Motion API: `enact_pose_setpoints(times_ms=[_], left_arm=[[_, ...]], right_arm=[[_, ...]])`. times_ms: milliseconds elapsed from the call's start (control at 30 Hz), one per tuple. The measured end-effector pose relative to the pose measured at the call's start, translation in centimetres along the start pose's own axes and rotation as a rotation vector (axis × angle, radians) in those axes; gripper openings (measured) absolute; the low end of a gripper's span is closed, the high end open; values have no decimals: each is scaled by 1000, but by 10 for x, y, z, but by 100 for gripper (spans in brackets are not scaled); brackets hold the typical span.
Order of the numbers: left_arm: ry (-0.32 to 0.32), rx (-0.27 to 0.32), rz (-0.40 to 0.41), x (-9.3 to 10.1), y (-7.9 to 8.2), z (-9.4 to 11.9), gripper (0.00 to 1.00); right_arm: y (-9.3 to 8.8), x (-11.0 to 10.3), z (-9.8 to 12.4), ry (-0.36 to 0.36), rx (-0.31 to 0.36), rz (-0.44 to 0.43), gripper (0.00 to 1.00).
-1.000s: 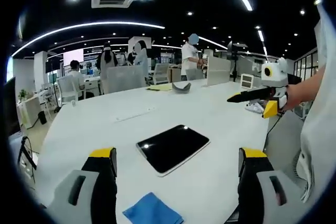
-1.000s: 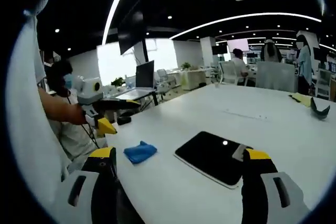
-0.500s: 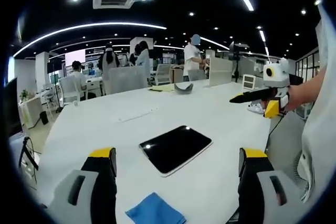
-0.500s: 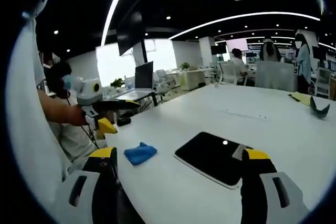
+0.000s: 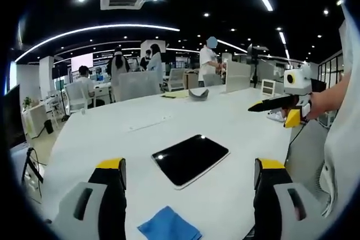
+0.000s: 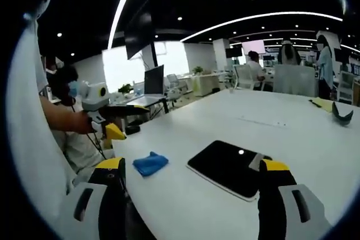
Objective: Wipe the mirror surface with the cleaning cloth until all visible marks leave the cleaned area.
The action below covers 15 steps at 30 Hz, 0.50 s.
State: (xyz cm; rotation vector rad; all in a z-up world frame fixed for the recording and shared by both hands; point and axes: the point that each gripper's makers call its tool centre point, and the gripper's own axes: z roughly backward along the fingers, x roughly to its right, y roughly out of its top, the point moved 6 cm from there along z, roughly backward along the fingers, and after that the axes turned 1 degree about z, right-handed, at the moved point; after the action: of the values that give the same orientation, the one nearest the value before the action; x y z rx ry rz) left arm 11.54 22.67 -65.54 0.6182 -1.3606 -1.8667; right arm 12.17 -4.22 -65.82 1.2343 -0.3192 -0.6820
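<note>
A dark rectangular mirror [image 5: 190,159] [image 6: 228,167] with a pale rim lies flat on the white table [image 5: 169,122]. A small blue cleaning cloth [image 5: 169,225] [image 6: 150,162] lies crumpled near the table's front edge. My left gripper [image 5: 188,179] hangs above the cloth, open, nothing between its yellow-tipped jaws. My right gripper [image 6: 191,179] hovers open over the near table, its right jaw overlapping the mirror's corner in the picture. Each view also shows the other gripper, held in a hand at the side: the right gripper [image 5: 264,105] and the left gripper [image 6: 132,112].
A dark curved object [image 5: 197,93] [image 6: 342,116] and yellow paper [image 5: 171,95] lie at the table's far end. Several people stand and sit beyond it among chairs and desks. A laptop [image 6: 147,89] sits off the table's left side.
The left gripper view has drifted slightly, so mirror and cloth sit a little further right in it. The right gripper view is nearly still. Nothing on the table moved.
</note>
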Motion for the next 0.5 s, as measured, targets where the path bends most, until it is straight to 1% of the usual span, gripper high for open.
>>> enact_pose_setpoints(times_ms=[500], left_arm=[[5,-3,4,-1,-1,1,94]], right_arm=[[-1,-1,-1,6,-6,-8,99]])
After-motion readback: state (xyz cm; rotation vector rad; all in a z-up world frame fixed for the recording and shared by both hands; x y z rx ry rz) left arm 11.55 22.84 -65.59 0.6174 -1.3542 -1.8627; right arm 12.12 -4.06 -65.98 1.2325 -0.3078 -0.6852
